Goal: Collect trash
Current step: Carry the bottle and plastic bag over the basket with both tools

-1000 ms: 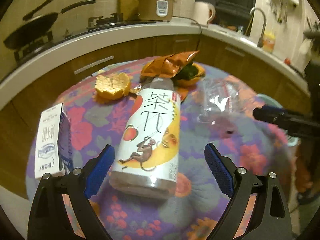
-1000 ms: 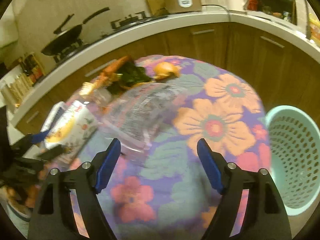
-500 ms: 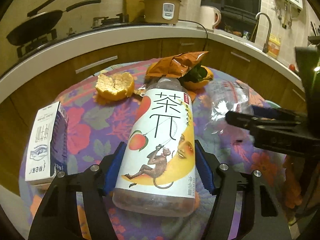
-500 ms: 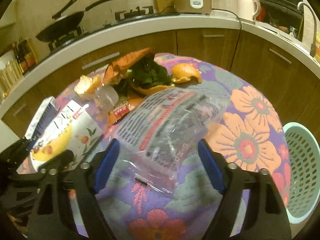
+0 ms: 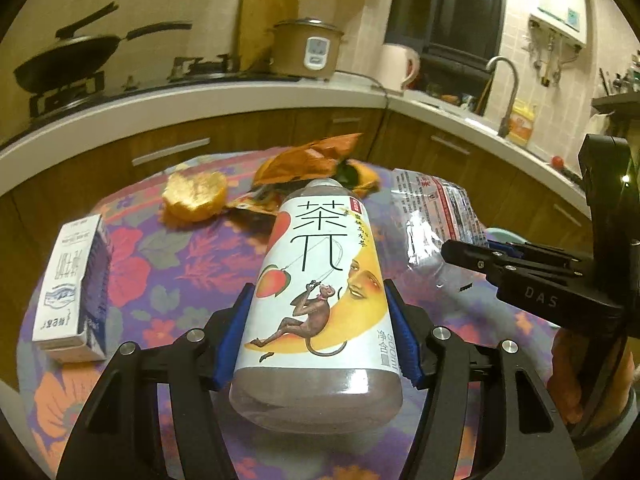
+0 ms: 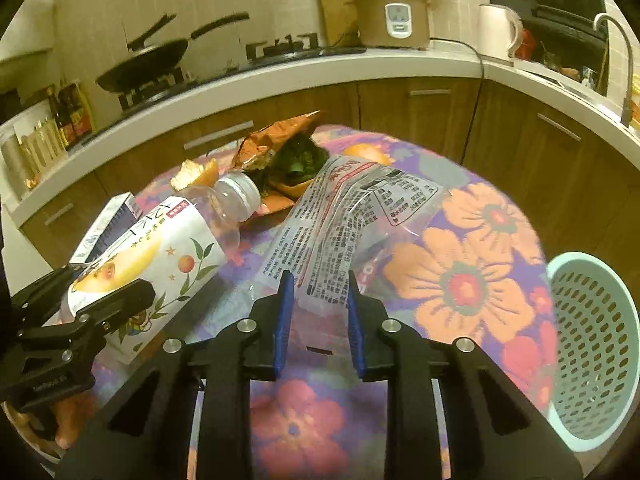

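Note:
A tea bottle [image 5: 320,240] with a white and yellow label lies on its side on the flowered tablecloth [image 5: 160,264], cap pointing away. My left gripper [image 5: 318,292] is closing, and its blue pads press on both sides of the bottle near its base. A crumpled clear plastic bag [image 6: 360,208] with printed text lies to the right of the bottle. My right gripper [image 6: 318,280] is closing too, with the bag's near end squeezed between its pads. In the left wrist view the right gripper [image 5: 472,252] reaches in from the right onto the bag [image 5: 436,212].
A small white milk carton [image 5: 72,284] lies at the table's left. Orange peel [image 5: 196,196], an orange snack wrapper [image 5: 308,156] and green scraps sit at the far side. A teal perforated basket [image 6: 592,344] stands below the table's right edge. A kitchen counter curves behind.
Both grippers moved forward and narrowed. The left one went from wide apart around the bottle to pressing on it. The right one closed in on the near end of the plastic bag.

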A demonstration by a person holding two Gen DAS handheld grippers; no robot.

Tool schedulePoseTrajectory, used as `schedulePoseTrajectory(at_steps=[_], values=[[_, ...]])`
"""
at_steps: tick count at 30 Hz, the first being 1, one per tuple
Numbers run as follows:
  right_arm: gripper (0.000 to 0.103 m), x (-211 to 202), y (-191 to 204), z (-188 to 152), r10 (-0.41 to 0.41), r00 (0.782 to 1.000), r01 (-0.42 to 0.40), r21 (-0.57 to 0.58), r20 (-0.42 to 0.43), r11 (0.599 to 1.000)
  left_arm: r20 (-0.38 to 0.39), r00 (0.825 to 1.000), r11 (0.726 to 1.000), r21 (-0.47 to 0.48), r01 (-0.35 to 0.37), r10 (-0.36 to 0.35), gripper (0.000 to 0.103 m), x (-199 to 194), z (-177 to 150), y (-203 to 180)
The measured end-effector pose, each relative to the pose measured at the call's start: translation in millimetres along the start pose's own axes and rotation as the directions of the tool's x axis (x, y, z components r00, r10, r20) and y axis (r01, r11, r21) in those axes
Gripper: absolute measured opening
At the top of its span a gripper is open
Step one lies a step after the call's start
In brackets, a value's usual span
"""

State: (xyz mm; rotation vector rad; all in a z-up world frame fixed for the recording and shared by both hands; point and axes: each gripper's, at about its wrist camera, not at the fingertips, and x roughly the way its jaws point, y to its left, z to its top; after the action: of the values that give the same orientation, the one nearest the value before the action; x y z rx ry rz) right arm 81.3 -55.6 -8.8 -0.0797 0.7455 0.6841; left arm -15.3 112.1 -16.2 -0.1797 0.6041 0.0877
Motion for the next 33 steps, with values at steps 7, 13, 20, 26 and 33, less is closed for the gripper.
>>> schedulePoseTrajectory(at_steps=[7, 13, 20, 26, 33], values=[[0.021, -33, -37, -7, -0.009, 0.999, 0.007, 0.053, 0.037, 0.999, 0.022, 0.998, 0.996, 0.071, 0.052, -0.053, 0.059, -6, 10, -39], [0.021, -60, -76, -18, -0.07, 0.994, 0.063, 0.091, 0.082, 0.994, 0.015, 0.991, 0.982, 0.139, 0.13, -0.133, 0.059, 6, 20, -83], [0.021, -85, -143, -37, -0.162, 0.982, 0.141, 0.194, 0.099, 0.971, -0.011, 0.98, 0.95, 0.242, 0.197, -0.201, 0.059, 38, 33, -148], [0.021, -100, -212, -59, -0.253, 0.965, 0.222, 0.309, 0.066, 0.925, -0.088, 0.961, 0.906, 0.32, 0.277, -0.263, 0.059, 74, 40, -206], [0.021, -84, -272, -93, -0.289, 0.955, 0.287, 0.42, -0.06, 0.861, -0.221, 0.936, 0.857, 0.387, 0.341, -0.273, 0.059, 123, 27, -257]])
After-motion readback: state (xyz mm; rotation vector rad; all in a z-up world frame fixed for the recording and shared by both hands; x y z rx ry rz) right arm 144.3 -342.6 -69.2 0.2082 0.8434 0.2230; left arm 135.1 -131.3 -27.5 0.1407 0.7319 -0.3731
